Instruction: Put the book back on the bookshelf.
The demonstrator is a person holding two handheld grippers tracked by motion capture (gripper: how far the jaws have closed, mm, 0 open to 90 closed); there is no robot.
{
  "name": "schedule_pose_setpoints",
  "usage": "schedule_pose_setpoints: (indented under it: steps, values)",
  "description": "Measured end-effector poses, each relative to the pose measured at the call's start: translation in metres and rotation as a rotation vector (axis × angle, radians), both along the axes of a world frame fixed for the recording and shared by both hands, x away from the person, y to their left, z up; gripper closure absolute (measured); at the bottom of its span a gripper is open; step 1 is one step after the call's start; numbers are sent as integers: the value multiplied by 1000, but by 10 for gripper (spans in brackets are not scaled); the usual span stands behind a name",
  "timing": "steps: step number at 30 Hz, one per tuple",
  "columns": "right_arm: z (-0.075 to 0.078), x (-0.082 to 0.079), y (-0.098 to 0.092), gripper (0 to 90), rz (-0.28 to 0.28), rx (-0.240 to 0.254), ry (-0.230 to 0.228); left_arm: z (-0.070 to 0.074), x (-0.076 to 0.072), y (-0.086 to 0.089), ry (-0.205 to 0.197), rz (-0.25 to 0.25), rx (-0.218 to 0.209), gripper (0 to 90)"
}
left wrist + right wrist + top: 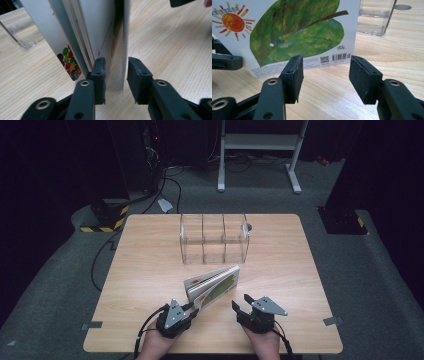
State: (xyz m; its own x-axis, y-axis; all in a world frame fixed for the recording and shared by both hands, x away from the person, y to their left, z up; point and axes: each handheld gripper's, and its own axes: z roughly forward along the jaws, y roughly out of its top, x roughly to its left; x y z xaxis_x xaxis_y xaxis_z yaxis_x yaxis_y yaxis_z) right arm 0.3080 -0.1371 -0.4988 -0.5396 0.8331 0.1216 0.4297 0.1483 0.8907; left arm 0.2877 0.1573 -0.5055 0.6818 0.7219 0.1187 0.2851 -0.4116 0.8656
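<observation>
Book (212,287) stands on edge on tabletop (280,270), near-centre, just nearside of divided rack (214,238), which sits centre-far. Left gripper (192,306) at book's near-left corner, w/ one cover (120,50) betw. its jaws, rest of pages left of them. Right gripper (240,303) right of book, near edge, apart from it. Small disc (249,227) just right of rack.

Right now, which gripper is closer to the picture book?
Left. The left gripper has the picture book cover's edge between its jaws; the right gripper waits open beside the book, not touching.
</observation>
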Motion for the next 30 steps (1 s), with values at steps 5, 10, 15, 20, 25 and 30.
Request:
schedule_pose_setpoints:
  steps: [5, 10, 15, 20, 25, 30]
  values:
    - [1, 0, -1, 450, -2, 2, -1, 3, -4, 4, -19, -3, -30, 603]
    - [1, 0, -1, 451, -3, 6, -1, 6, -8, 4, -43, -14, -41, 563]
    - [2, 0, -2, 451, -3, 9, -6, 10, -11, 8, -66, 16, -72, 487]
    - [2, 0, -3, 451, -7, 9, -5, 15, -9, 15, -75, 64, -110, 343]
    - [2, 0, -3, 451, -9, 10, -4, 17, -1, 15, -34, 87, -137, 169]
    - [2, 0, -3, 451, -6, 6, -5, 16, 8, 12, 2, 97, -135, 125]
